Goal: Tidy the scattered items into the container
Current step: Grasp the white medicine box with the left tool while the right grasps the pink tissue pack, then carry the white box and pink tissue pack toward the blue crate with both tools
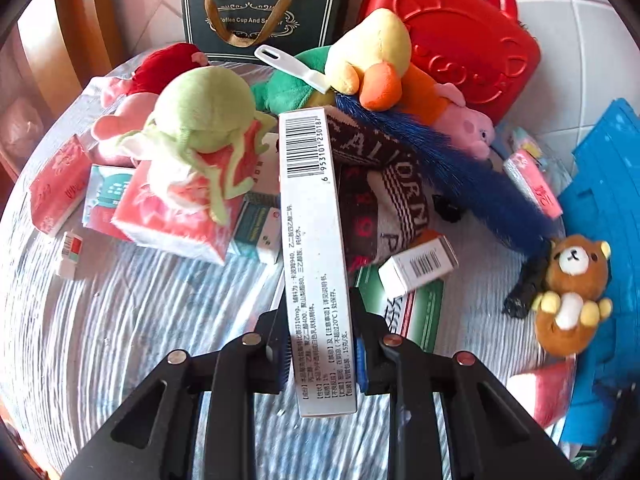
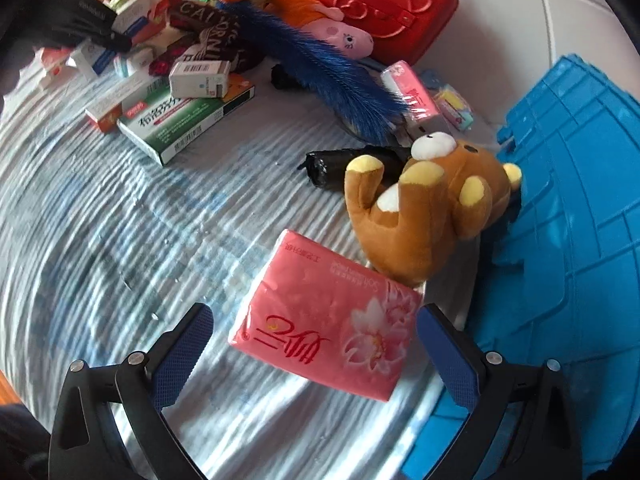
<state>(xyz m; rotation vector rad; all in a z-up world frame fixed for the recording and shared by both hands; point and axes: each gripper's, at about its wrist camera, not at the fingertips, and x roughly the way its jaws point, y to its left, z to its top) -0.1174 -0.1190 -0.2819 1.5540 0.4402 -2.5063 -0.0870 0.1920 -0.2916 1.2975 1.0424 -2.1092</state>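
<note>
A long white box with a barcode (image 1: pixel 312 240) stands upright between the blue pads of my left gripper (image 1: pixel 322 344), which is shut on its lower part, above the striped cloth (image 1: pixel 140 312). A pink tissue pack (image 2: pixel 324 316) lies flat on the cloth between the fingers of my right gripper (image 2: pixel 316 320), which is open with both pads apart from the pack. The blue plastic container (image 2: pixel 568 184) sits just to the right of that pack, and it shows at the right edge of the left wrist view as the blue container (image 1: pixel 600 200).
A brown bear plush (image 2: pixel 424 208) leans on the container next to a black roll (image 2: pixel 332 168). Behind lie a blue furry tail (image 1: pixel 472 176), several medicine boxes (image 2: pixel 176 120), more tissue packs (image 1: pixel 176 216), plush toys (image 1: pixel 204 112), a red case (image 1: pixel 460 36) and a dark gift bag (image 1: pixel 260 12).
</note>
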